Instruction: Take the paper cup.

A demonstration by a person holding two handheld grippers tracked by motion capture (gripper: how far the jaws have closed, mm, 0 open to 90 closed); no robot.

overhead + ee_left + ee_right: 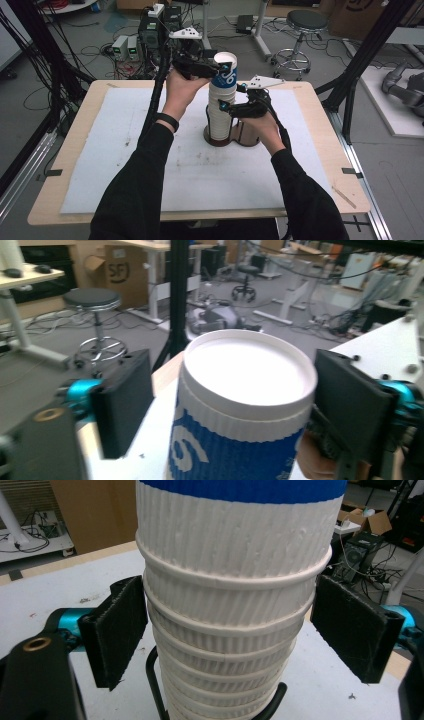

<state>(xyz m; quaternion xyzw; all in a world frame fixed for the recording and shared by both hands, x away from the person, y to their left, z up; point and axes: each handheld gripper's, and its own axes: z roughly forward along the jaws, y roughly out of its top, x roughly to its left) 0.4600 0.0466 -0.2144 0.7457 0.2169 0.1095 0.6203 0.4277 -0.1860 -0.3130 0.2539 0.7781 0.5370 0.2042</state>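
A tall stack of white ribbed paper cups point(221, 112) stands in a dark wire holder point(240, 136) near the centre of the table point(75, 165), slightly toward one o'clock. The top cup point(226, 70), white with a blue band, sits at the twelve o'clock end of the stack. The left gripper point(210, 67) comes in from nine o'clock with its jaws on either side of this cup's rim; they look pressed against it. The right gripper point(231, 102) reaches from three o'clock, its jaws clamped around the stacked rims halfway up.
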